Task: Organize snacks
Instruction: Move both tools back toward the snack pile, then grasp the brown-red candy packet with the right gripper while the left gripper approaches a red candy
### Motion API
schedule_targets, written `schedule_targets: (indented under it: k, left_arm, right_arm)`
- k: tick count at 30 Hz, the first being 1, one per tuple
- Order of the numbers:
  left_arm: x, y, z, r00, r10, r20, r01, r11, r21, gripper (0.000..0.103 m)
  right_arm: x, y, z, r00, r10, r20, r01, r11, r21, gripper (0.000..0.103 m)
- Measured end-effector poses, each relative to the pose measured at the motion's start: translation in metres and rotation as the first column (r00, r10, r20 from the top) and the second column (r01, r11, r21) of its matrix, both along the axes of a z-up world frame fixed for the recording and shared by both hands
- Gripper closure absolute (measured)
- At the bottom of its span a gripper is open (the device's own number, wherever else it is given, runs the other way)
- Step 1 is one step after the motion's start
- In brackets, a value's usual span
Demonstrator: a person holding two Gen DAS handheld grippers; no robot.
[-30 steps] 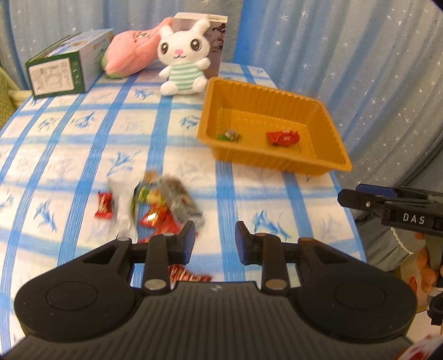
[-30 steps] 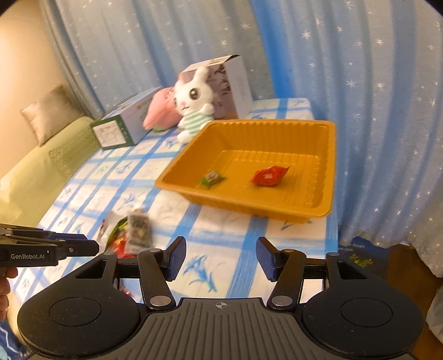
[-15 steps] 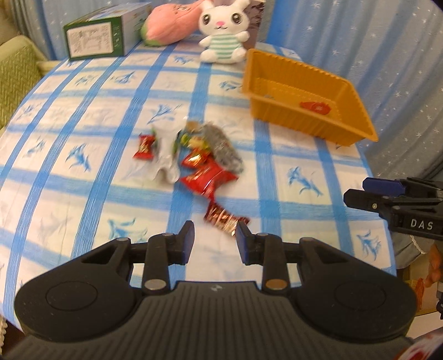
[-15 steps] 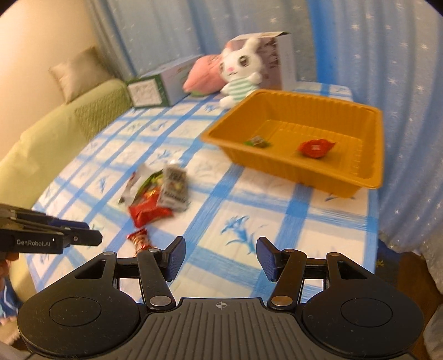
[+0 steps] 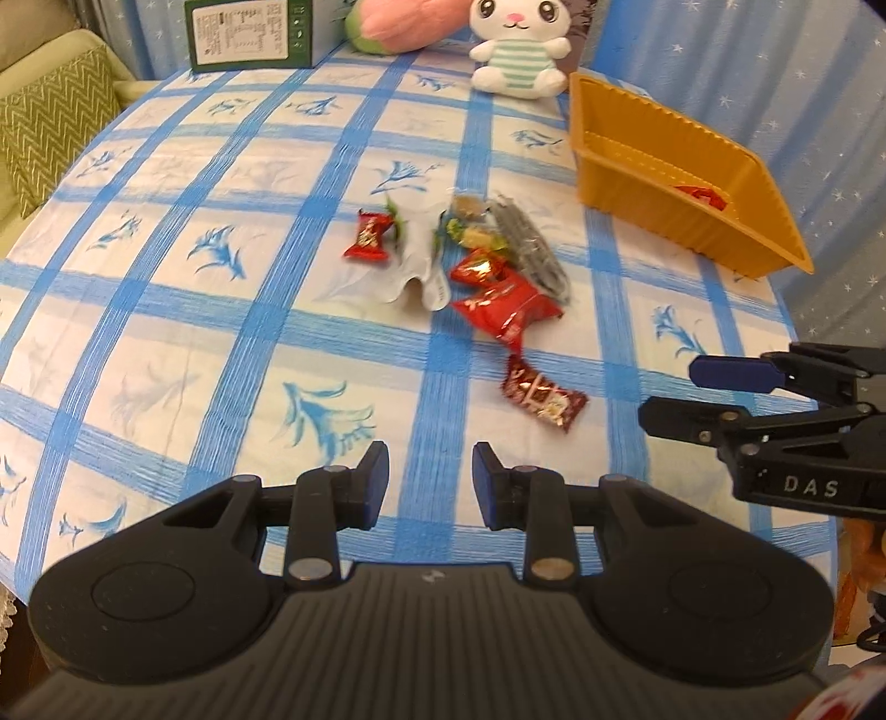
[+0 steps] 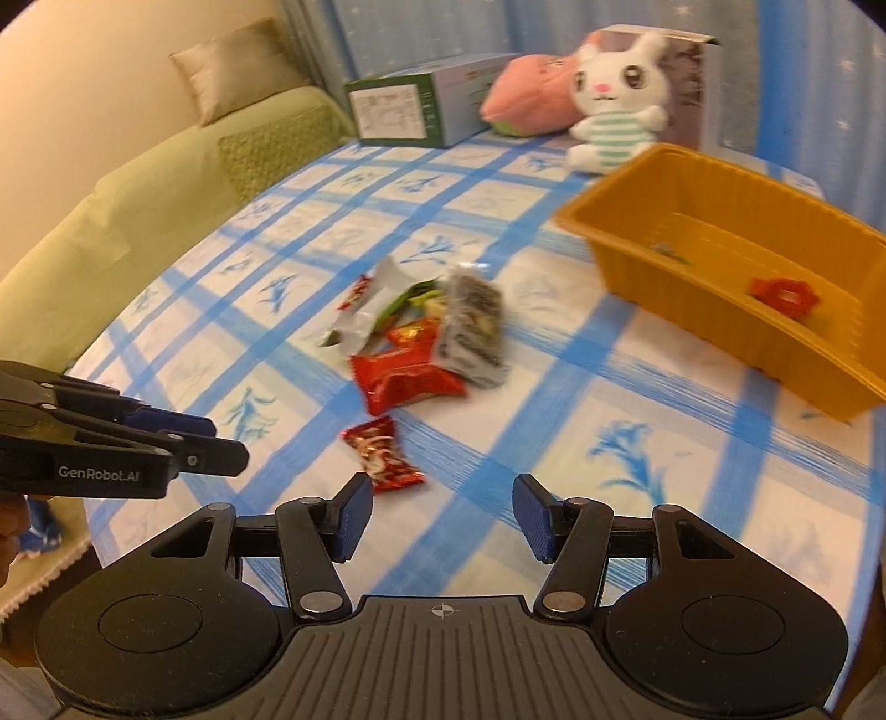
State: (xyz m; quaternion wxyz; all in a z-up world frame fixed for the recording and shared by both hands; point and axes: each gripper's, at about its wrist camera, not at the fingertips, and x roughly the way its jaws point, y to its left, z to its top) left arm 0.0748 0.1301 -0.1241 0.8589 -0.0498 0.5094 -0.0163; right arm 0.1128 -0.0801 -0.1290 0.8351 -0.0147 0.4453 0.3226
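Surface (image 5: 166,310) carried a white cloth with blue checks and blue flower prints; a green sofa (image 6: 138,183) stood along its far side.

Orange plastic tray (image 5: 769,221) sat at one corner of the surface, well apart from the loose snacks. Inside it lay a red wrapped candy (image 6: 783,293) and a small greenish sweet (image 6: 667,252).

At the back edge: a green-and-white carton (image 5: 249,30), a pink plush (image 5: 398,22), a white rabbit plush (image 5: 520,50) in a striped top, just beside the tray's corner.

Snack pile (image 5: 482,260) lay mid-surface: a grey-clear packet (image 6: 470,327), a white torn pouch (image 5: 415,266), a red packet (image 5: 506,304), smaller red and green sweets touching or overlapping. One red candy (image 5: 368,238) sat just beside the pouch. A red-and-gold wrapped candy (image 5: 542,393) lay apart, nearest both tools.

Left tool (image 5: 429,479) hovered above bare cloth, jaws partly spread after a slight widening, nothing between them. Right tool (image 6: 443,512) likewise stood partly open and empty, its left pad near the red-and-gold candy, not touching.
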Motion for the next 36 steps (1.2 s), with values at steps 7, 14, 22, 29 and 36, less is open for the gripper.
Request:
schedule_targets:
  k: [7,14,22,29,36]
  left_arm:
    - [0.002,0.016,-0.007,1.0,0.021,-0.008,-0.021,1.0,-0.002,0.074]
    - [0.008,0.026,-0.01,1.0,0.016,-0.009,-0.016,1.0,0.001,0.074]
    - [0.011,0.033,-0.012,1.0,0.01,-0.002,-0.01,1.0,-0.003,0.074]
    - [0.017,0.037,-0.015,1.0,-0.002,-0.002,0.002,1.0,-0.005,0.074]
    - [0.024,0.036,-0.015,1.0,-0.027,0.013,0.027,1.0,0.011,0.074]
  right_arm:
    - [0.004,0.033,-0.012,0.996,0.087,0.027,-0.085,0.995,-0.046,0.046]
    - [0.008,0.06,-0.024,0.984,0.164,0.064,-0.157,0.982,-0.101,0.051]
    - [0.009,0.078,-0.037,0.974,0.215,0.078,-0.199,0.965,-0.168,0.062]
    - [0.007,0.083,-0.042,0.968,0.231,0.093,-0.209,0.957,-0.201,0.077]
    - [0.007,0.077,-0.037,0.975,0.205,0.086,-0.186,0.965,-0.187,0.082]
